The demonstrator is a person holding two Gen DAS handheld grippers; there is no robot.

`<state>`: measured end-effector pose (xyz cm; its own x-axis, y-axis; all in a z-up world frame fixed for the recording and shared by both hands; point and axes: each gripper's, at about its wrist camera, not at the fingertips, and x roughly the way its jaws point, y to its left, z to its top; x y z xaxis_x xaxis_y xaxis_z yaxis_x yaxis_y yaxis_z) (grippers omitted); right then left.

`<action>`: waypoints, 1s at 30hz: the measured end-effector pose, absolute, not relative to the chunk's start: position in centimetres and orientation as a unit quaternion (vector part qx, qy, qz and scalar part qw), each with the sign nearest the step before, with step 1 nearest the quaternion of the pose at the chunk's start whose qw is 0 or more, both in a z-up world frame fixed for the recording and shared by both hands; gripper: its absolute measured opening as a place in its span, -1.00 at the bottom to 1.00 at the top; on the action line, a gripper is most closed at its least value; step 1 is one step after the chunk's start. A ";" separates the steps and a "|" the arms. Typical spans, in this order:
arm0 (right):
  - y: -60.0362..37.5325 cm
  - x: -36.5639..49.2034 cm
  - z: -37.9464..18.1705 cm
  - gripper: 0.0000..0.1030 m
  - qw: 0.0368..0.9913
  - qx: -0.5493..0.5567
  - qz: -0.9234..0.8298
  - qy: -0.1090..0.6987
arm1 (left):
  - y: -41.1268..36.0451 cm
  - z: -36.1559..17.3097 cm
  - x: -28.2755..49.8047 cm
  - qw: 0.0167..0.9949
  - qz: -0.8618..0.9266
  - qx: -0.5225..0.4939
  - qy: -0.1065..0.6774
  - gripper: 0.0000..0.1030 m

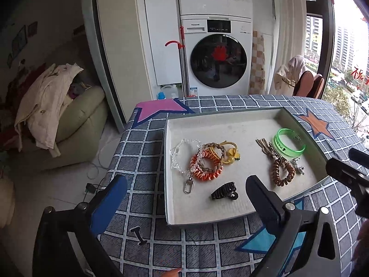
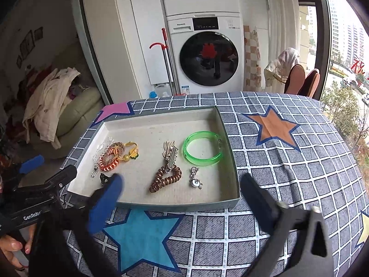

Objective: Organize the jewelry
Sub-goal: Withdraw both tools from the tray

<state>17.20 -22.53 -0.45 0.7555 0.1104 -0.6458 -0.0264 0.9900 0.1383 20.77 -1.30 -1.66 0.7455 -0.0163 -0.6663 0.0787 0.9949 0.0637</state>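
A shallow pale tray point(image 1: 230, 127) point(image 2: 156, 127) sits on the checked tablecloth. At its left lie a clear bead bracelet point(image 1: 178, 157), an orange coil tie point(image 1: 206, 168) point(image 2: 110, 160) and a yellow piece point(image 1: 230, 153). A black hair claw point(image 1: 224, 191) lies near the front. To the right are a brown coil tie point(image 1: 282, 173) point(image 2: 165, 179), a beige clip point(image 2: 169, 152), a silver charm point(image 2: 196, 177) and a green bangle point(image 1: 289, 144) point(image 2: 203, 149). My left gripper point(image 1: 186, 182) and right gripper point(image 2: 182, 180) both hover open and hold nothing, over the tray's front edge.
A small black dumbbell-shaped piece point(image 1: 139, 236) lies on the tablecloth point(image 2: 288, 161) in front of the tray. Beyond the table's far edge stand stacked washing machines point(image 1: 216, 64). A sofa with clothes point(image 1: 57, 115) is at the left, chairs point(image 2: 302, 80) and a window at the right.
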 end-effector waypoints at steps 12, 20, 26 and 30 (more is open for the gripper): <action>-22.3 13.8 -0.9 1.00 0.946 0.040 0.029 0.322 | -1.3 -2.3 16.1 0.945 0.000 0.023 0.326 1.00; -22.5 12.5 -1.8 1.00 0.945 0.023 0.001 0.327 | -1.7 -3.4 14.7 0.943 0.004 0.025 0.331 1.00; -22.2 12.2 -1.7 1.00 0.946 0.006 -0.012 0.322 | -1.9 -3.5 14.3 0.942 0.006 0.024 0.334 1.00; -22.2 12.1 -1.6 1.00 0.947 0.008 -0.012 0.322 | -2.1 -3.4 14.2 0.942 0.007 0.028 0.334 1.00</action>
<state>12.10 -22.25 -1.64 0.7926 -0.0176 -0.6095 0.0273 0.9996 0.0067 14.22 -2.06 -3.44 0.7771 0.0315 -0.6286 0.0055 0.9984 0.0567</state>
